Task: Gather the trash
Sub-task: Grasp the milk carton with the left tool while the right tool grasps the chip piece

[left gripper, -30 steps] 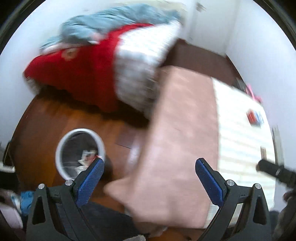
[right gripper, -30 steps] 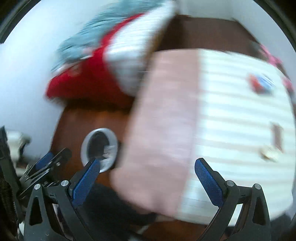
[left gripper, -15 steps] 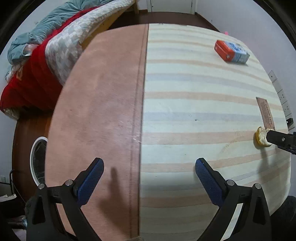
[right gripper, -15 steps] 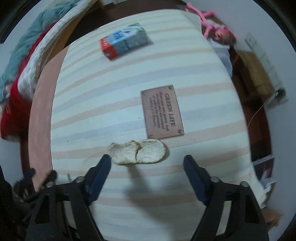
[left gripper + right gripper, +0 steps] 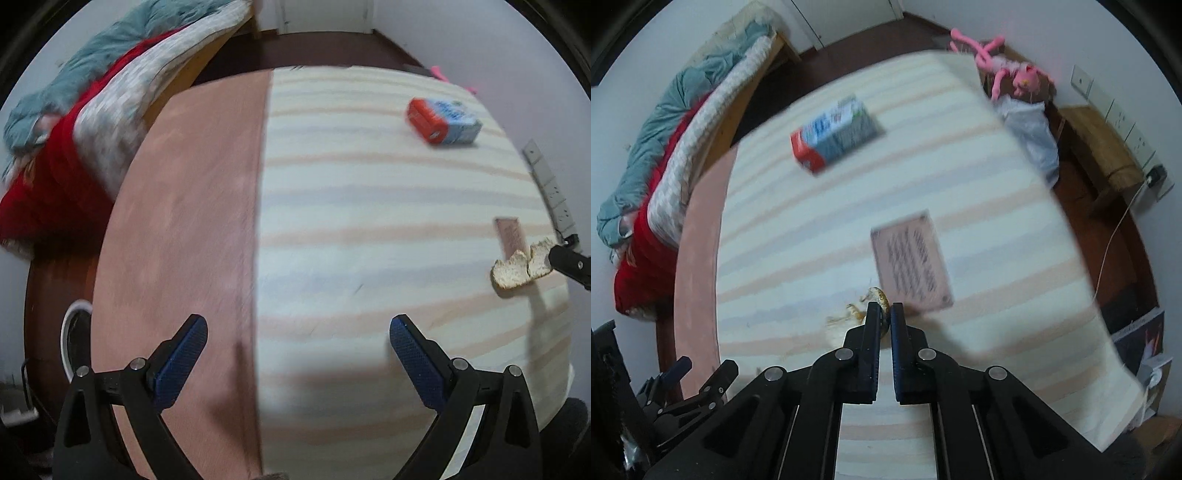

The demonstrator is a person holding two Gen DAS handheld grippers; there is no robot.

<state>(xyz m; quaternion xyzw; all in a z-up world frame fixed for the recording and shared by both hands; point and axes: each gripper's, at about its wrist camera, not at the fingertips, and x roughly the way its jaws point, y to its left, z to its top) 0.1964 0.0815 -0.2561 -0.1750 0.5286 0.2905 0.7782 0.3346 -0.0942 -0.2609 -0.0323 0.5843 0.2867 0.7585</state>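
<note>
Closing since earlier, right hand-held gripper [image 5: 885, 315] now pinches the peel [image 5: 877, 295]; left one [image 5: 297, 345] gapes empty.

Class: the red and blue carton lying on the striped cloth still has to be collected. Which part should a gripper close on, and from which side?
Grip the carton across its two long side faces, coming down from above. It lies flat on the cloth with open space all round, so the narrow width probably fits between open jaws better than its length.

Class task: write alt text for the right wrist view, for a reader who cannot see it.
The right gripper is shut on a piece of peel on a striped table. Behind it a brown label lies flat, and farther back a red and blue carton lies on its side.
</note>
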